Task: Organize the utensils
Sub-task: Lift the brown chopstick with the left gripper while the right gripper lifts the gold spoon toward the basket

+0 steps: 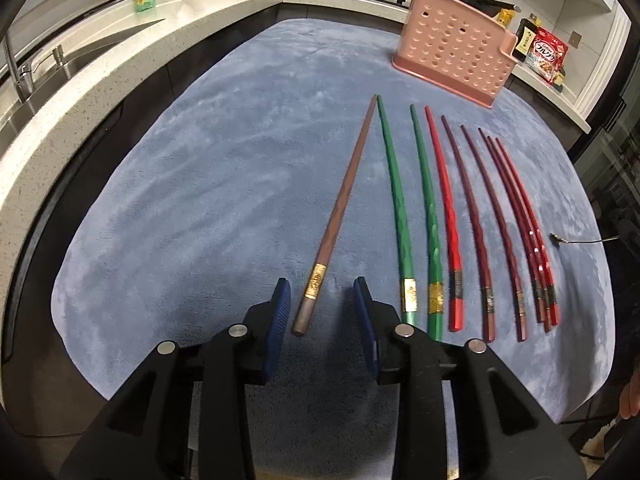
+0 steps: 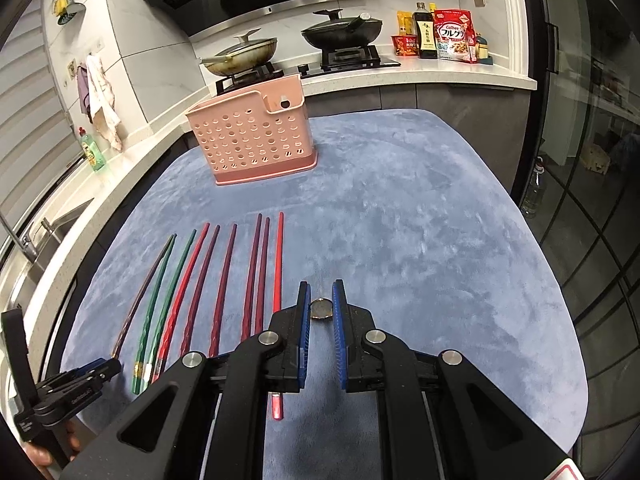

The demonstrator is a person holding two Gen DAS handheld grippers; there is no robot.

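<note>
Blue plush covers the surface [image 1: 200, 200], where chopsticks lie fanned side by side: one brown chopstick [image 1: 336, 216], two green, the rest red and maroon, before the pink holder [image 1: 452, 56]. The left gripper [image 1: 322, 304] is apart around the brown one's butt end. The right gripper [image 2: 321, 300], also apart, frames a small round metal thing [image 2: 321, 309] (hard to identify), seen only from the right wrist.

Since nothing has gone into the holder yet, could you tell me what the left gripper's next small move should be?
Probably ease the open left gripper down and close on the brown wooden chopstick; its banded end lies on the blue cloth between the fingers, ungripped.
</note>
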